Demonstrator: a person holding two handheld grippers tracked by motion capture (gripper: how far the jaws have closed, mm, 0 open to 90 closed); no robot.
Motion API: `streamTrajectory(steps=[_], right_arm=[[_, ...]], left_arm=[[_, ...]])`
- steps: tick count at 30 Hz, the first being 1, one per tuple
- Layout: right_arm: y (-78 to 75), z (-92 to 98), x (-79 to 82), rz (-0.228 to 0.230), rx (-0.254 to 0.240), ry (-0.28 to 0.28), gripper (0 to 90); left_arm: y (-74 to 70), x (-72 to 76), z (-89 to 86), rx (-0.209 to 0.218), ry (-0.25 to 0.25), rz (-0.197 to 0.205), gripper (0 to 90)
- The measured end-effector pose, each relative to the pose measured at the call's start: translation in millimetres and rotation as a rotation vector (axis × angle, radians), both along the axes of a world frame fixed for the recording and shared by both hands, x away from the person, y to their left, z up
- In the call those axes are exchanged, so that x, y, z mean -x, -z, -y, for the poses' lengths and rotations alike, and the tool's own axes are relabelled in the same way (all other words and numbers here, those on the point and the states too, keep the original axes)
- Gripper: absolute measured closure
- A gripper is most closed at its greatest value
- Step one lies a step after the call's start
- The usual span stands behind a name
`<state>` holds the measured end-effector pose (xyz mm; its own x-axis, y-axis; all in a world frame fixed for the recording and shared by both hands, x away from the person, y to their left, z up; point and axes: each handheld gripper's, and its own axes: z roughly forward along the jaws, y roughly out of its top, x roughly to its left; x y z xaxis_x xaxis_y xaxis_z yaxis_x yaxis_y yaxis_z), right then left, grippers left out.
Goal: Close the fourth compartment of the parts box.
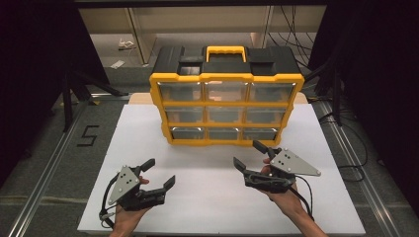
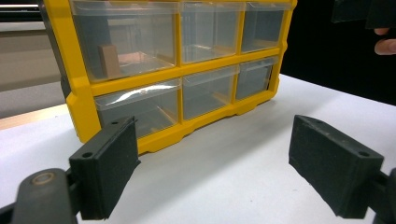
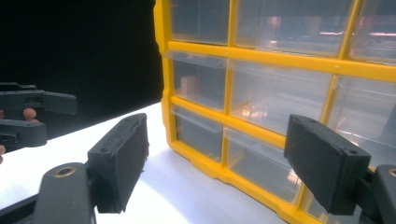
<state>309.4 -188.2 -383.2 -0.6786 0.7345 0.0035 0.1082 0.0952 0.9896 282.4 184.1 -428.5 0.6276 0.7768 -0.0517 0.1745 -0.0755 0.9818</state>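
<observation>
Both the left gripper [image 1: 159,174] and right gripper [image 1: 247,155] hung wide and empty near the yellow organizer [image 1: 226,109] on the tabletop [image 1: 207,197], whose clear drawers [image 2: 135,109] looked light, rigid, slick, so I'd pinch the front lip.

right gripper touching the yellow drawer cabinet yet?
Apart. In the high view, white table shows between the right gripper and the yellow drawer cabinet; its fingers stand open, short of the base.

Looks like a lab recording bay: black curtains [image 1: 29,74] either side, metal floor rails [image 1: 47,173], loose cables [image 1: 291,29] beyond the grippers. A taped "5" [image 1: 89,136] marks the floor left of the white table [image 1: 207,197].
</observation>
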Motion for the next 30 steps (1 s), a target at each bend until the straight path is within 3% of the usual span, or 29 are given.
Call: streamTrajectory(steps=[30], right_arm=[[13.8,21.0,15.0,-0.018,-0.006,0.045,22.8]], left_arm=[[0.0,1.0,0.3,-0.005,0.002,0.01,15.6]])
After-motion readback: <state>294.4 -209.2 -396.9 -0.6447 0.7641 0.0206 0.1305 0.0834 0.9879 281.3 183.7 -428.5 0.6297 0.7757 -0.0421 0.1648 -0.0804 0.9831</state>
